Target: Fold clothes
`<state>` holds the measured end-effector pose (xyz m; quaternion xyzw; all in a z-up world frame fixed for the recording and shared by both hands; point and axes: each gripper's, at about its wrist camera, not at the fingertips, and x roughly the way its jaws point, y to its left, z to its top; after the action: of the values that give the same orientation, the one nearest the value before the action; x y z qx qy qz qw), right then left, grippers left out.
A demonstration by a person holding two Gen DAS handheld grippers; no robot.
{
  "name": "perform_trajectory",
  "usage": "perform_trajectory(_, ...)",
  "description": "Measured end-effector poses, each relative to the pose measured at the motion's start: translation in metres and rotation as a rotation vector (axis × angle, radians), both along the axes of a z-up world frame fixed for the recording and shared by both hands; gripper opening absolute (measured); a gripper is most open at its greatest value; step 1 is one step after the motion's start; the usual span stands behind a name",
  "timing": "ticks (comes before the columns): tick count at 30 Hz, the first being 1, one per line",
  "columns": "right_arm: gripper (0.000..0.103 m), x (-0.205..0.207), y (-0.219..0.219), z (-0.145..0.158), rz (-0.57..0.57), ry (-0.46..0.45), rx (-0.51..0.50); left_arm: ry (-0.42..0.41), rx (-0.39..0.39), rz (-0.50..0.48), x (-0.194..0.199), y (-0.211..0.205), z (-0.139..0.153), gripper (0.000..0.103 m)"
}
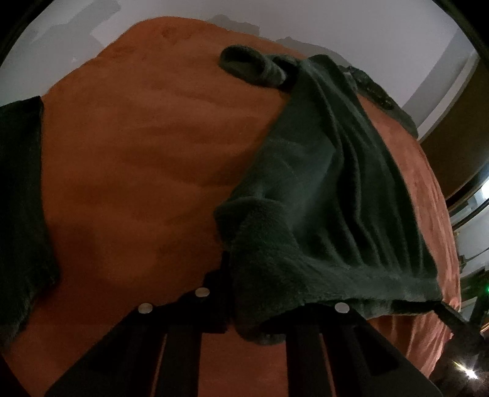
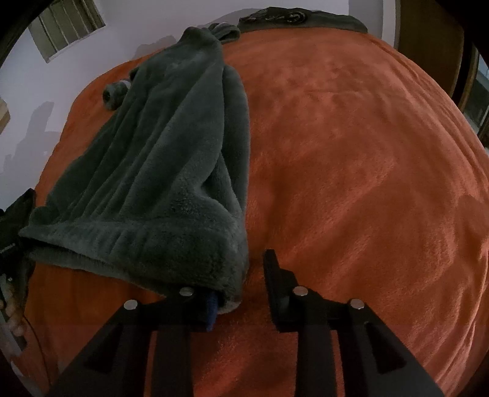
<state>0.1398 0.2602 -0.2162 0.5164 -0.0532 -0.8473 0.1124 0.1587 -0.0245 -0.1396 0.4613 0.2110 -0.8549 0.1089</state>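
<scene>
On the orange bed (image 2: 351,152), the green fleece (image 2: 159,171) is pinched by the left tool (image 1: 262,308). The right tool (image 2: 241,287) is spread apart, so that corner could be dropped.

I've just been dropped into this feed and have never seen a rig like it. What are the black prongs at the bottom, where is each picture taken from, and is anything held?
There is no robot here. A person holds a two-finger gripper in each hand, and a fisheye camera on each looks along its fingers, so the black prongs are the gripper itself. One picture comes from the left gripper, the other from the right gripper. An orange blanket covers the surface. On it lies a dark green fleece garment, bunched lengthwise, with a second dark garment at the far edge. The left jaws pinch the fleece garment's ribbed hem. The right jaws stand open, with the hem draped over one finger.
</scene>
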Motion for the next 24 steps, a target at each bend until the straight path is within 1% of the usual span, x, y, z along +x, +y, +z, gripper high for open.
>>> perform_trajectory(4,0.028,0.002,0.004,0.003,-0.013,-0.002,-0.032,0.020,0.012,0.003,-0.002,-0.003,0.011,0.012)
perform_trajectory(7,0.034,0.006,0.009,0.006,-0.017,0.002,-0.046,0.037,0.011,0.013,-0.002,-0.009,0.018,0.012)
perform_trajectory(9,0.037,0.007,0.002,0.008,-0.016,0.008,-0.057,0.046,0.011,0.019,-0.002,-0.012,0.022,0.012)
perform_trajectory(15,0.038,0.015,-0.002,0.014,0.013,0.024,-0.060,0.057,0.017,0.037,-0.006,-0.018,0.026,0.012)
perform_trajectory(24,0.038,0.014,-0.008,0.016,0.002,0.028,-0.067,0.052,0.028,0.029,-0.011,-0.024,0.024,0.012)
